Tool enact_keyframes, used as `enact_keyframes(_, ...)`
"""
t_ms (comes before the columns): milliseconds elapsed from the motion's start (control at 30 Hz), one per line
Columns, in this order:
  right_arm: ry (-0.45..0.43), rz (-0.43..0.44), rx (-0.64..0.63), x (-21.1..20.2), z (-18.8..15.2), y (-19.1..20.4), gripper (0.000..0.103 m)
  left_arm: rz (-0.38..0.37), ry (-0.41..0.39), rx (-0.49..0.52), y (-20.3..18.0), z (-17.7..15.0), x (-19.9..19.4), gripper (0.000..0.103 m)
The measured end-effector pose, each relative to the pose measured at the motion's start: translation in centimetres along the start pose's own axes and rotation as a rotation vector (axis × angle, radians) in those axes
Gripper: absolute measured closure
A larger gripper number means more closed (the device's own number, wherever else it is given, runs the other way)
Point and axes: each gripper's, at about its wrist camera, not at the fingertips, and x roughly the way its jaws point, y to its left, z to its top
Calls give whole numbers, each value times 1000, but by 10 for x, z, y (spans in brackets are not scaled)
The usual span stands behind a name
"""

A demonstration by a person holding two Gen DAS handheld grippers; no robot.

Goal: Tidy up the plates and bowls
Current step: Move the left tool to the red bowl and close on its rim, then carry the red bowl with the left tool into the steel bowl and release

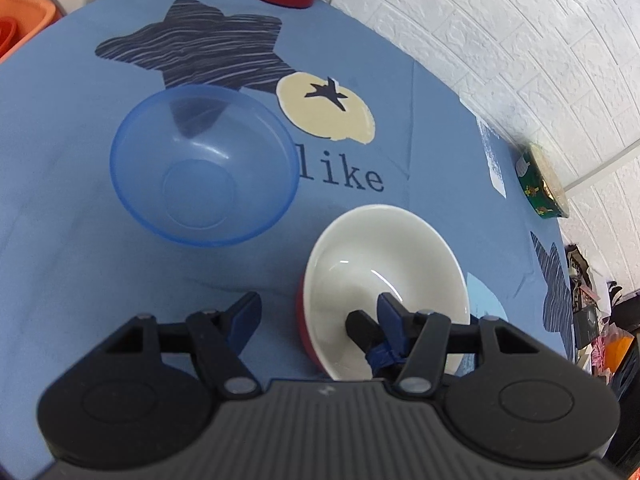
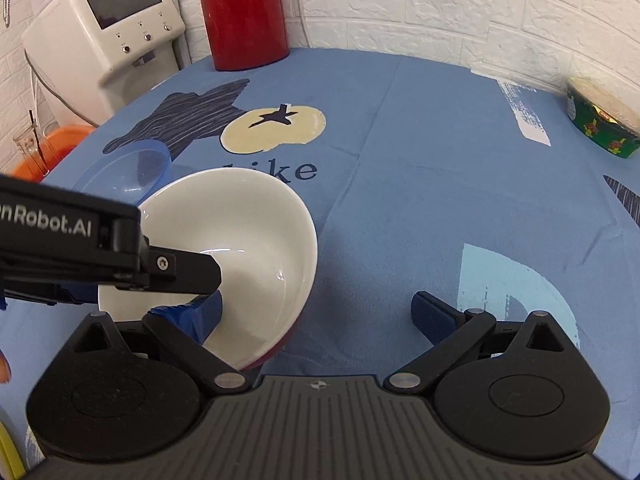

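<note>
A white brick wall (image 2: 440, 4) backs our desk (image 2: 440, 200), spread with a blue printed cloth; a red jug (image 2: 244, 16) stands at the far edge and a green tin (image 2: 600, 128) off to the right. Our left tongs (image 1: 316, 316) are wide apart, one finger dipped inside the white bowl (image 1: 384, 264), the other outside its red wall; the right tongs (image 2: 320, 312) gape too, holding nothing. The white bowl sits tilted, mouth turned up and toward the far right, just beside the clear blue bowl (image 1: 204, 164), which rests upright on the cloth. We judge we are about to grip the rim; next we close on it, lift, and nest it into the blue one; being round, neither has a long axis.
</note>
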Motion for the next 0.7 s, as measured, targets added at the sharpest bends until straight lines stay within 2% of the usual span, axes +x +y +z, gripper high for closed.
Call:
enact_keyframes(67,20,-7,13,0,3,3,15,5,0,11,-2,0,0,44)
enact_keyframes(133,-18,30,-16,-4,1,9,17,7,6,23,-3,1,1,44)
enact_keyframes(233,-48,31,-62,-7,-1,16,19,9,17,38,-3,1,1,45)
enact_keyframes(267,-51,46,-59,-7,-1,17,19,21,17,51,-4,1,0,52)
enact_keyframes(300,-48,68,-52,-8,-1,18,20,24,18,73,-6,2,0,65)
enact_keyframes(367,-42,100,-72,-13,-4,26,23,4,52,117,-10,1,3,82)
enact_keyframes(400,-43,88,-95,-15,-4,32,23,18,57,133,-12,0,3,86)
enact_keyframes(500,-42,55,-114,-27,-4,41,24,14,43,186,-16,-8,-6,88)
enact_keyframes(700,17,80,-46,-44,-16,40,23,18,69,230,-18,-22,-26,88)
